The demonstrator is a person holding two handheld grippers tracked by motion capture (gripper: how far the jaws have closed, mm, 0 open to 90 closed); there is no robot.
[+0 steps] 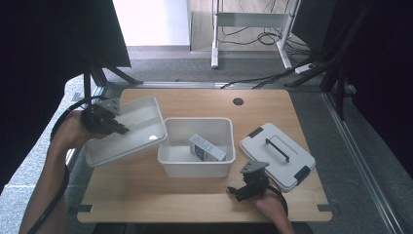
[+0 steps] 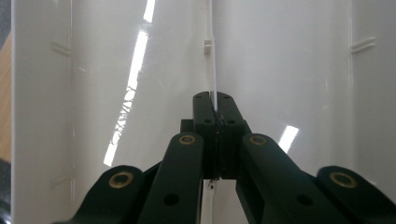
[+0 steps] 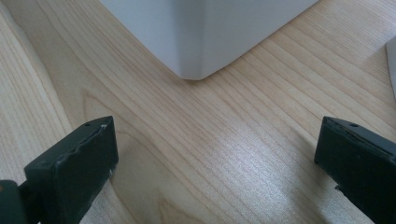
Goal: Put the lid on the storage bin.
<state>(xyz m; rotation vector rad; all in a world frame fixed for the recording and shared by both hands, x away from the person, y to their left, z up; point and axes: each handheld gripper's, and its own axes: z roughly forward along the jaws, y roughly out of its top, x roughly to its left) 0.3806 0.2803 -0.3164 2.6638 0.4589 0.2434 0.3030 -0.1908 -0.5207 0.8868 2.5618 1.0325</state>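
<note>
A white plastic bin (image 1: 197, 146) stands mid-table with a small grey-and-white carton (image 1: 207, 147) lying inside it. To its left, a second white bin (image 1: 131, 129) is lifted and tipped, its low edge over the first bin's rim. My left gripper (image 1: 109, 123) is shut on that tipped bin's wall; the left gripper view shows the thin wall (image 2: 214, 70) pinched between the jaws, with my left gripper (image 2: 215, 109) in front of the glossy inside. My right gripper (image 1: 243, 187) rests open near the table's front edge; in the right gripper view a corner of the standing bin (image 3: 196, 42) lies ahead of my right gripper (image 3: 217, 154).
A white lid with a dark handle and black clips (image 1: 276, 153) lies flat at the right of the wooden table (image 1: 146, 190), close behind the right gripper. A cable hole (image 1: 237, 101) sits near the far edge. Black frame posts and cables stand beyond the table.
</note>
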